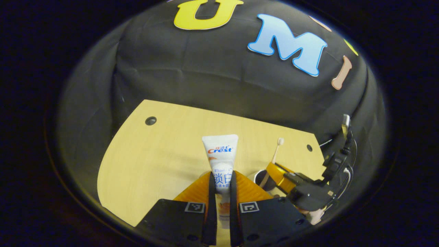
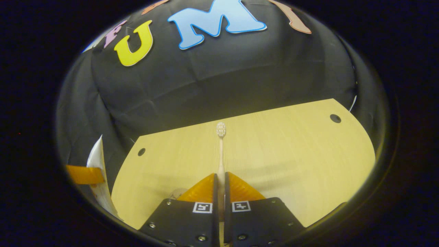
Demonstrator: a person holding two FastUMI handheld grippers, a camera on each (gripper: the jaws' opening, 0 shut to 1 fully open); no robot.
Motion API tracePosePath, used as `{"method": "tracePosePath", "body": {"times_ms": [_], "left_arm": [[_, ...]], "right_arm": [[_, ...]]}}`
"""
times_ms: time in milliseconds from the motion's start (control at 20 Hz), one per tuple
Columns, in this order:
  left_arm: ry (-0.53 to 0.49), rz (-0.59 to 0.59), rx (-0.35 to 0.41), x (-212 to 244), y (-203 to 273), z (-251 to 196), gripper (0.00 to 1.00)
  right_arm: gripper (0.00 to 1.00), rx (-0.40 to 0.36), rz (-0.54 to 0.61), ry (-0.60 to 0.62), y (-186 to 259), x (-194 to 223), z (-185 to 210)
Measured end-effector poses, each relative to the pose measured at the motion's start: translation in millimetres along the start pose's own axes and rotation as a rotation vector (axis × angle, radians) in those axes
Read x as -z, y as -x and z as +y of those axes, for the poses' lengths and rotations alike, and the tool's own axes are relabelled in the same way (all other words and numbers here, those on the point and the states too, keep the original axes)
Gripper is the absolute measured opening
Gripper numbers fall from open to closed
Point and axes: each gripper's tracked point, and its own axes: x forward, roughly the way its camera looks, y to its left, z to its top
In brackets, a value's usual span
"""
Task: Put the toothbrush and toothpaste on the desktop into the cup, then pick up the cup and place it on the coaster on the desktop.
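In left gripper view: left gripper (image 1: 223, 192) clamped on toothpaste (image 1: 221, 161), tube upright above wooden surface (image 1: 154, 164); right gripper (image 1: 291, 178) near cup (image 1: 262, 180), toothbrush (image 1: 277, 151) held.
In right gripper view: right gripper (image 2: 221, 187) closed on toothbrush (image 2: 221, 151), bristle head up, over surface (image 2: 291, 154); toothpaste (image 2: 97, 171) at left edge.

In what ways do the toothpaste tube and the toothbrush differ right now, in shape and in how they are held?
The toothpaste tube is wide, flat and printed; the toothbrush is a thin plain stick with a bristled head. The left gripper clamps the tube, while the right gripper clamps the toothbrush handle. Both point forward, away from the fingers, above the wooden desktop.
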Motion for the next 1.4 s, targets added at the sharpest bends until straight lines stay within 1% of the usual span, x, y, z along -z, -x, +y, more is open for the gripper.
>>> {"method": "tracePosePath", "body": {"times_ms": [200,350,400,500,700,750,800,950,1100,1350,1400], "left_arm": [[0.003,-0.050,0.043,-27.5,-15.5,-25.5,0.22],[0.015,-0.067,0.081,-27.9,-22.1,-37.4,0.22],[0.021,-0.069,0.095,-29.1,-28.5,-44.2,0.23],[0.033,-0.076,0.117,-31.1,-38.8,-53.2,0.23],[0.044,-0.079,0.129,-31.9,-55.2,-64.8,0.23],[0.051,-0.077,0.137,-30.5,-59.3,-68.9,0.23],[0.057,-0.074,0.141,-28.9,-62.0,-72.5,0.23],[0.064,-0.079,0.147,-25.1,-69.2,-82.3,0.22],[0.051,-0.089,0.148,-19.4,-77.8,-90.1,0.22],[-0.039,-0.147,0.141,-10.8,-90.3,-109.4,0.23],[-0.060,-0.167,0.142,-8.8,-90.9,-113.2,0.27]], "right_arm": [[0.08,-0.009,-0.006,-0.002,11.8,11.8,-1.8],[0.10,-0.033,-0.017,0.000,25.6,20.8,3.4],[0.18,-0.025,-0.019,0.008,28.9,24.6,1.4],[0.19,-0.026,-0.020,0.007,38.4,31.1,-0.4],[0.19,-0.026,-0.022,-0.027,60.6,40.3,-10.0],[0.24,-0.021,-0.026,-0.035,66.6,40.9,-14.9],[0.19,-0.014,-0.031,-0.043,73.4,43.1,-19.7],[0.19,0.003,-0.041,-0.085,87.5,46.9,-37.9],[0.19,0.028,-0.047,-0.126,96.9,52.0,-57.3],[0.19,0.070,-0.050,-0.153,107.7,60.4,-86.3],[0.19,0.078,-0.049,-0.157,109.6,62.8,-91.5]]}}
